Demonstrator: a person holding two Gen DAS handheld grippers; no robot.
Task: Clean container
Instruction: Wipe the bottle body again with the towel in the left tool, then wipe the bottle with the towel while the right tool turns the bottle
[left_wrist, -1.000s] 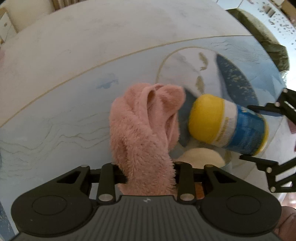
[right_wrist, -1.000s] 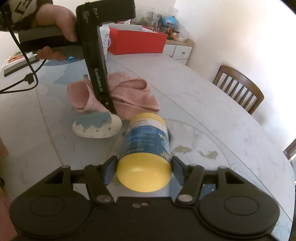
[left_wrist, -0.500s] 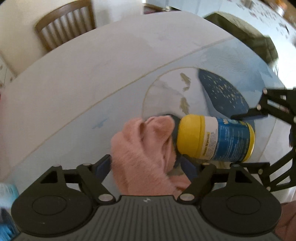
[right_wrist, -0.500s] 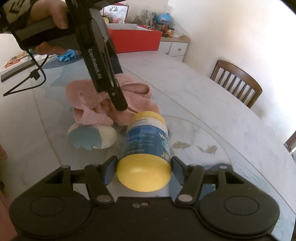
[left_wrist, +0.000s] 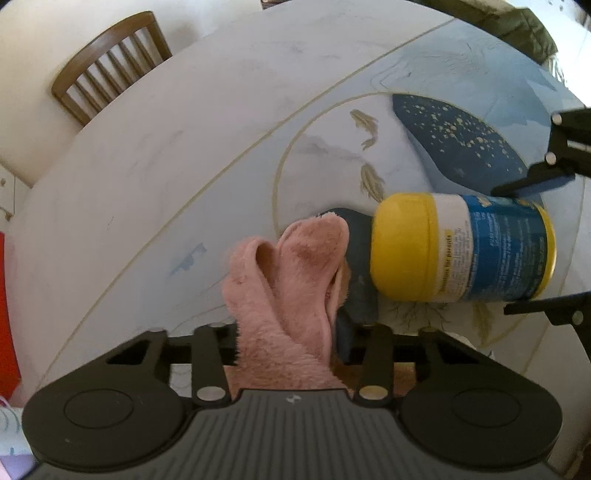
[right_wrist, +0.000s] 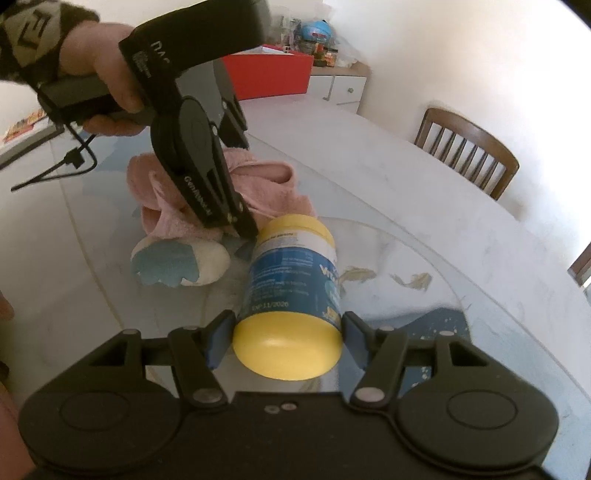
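Sideways, container (right_wrist: 291, 295) in right tongs (right_wrist: 288, 341), cap toward cloth (left_wrist: 291, 288) in left tongs (left_wrist: 295, 332).

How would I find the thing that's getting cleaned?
Look at the big pale table with fish painted on it. Near its middle the right claw grips a bottle lying sideways, just off a pink cloth. It's the only yellow thing, with a blue label.

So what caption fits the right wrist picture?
Right hand-held gripper holds a yellow-capped container while the left hand-held gripper brings a pink cloth to it.
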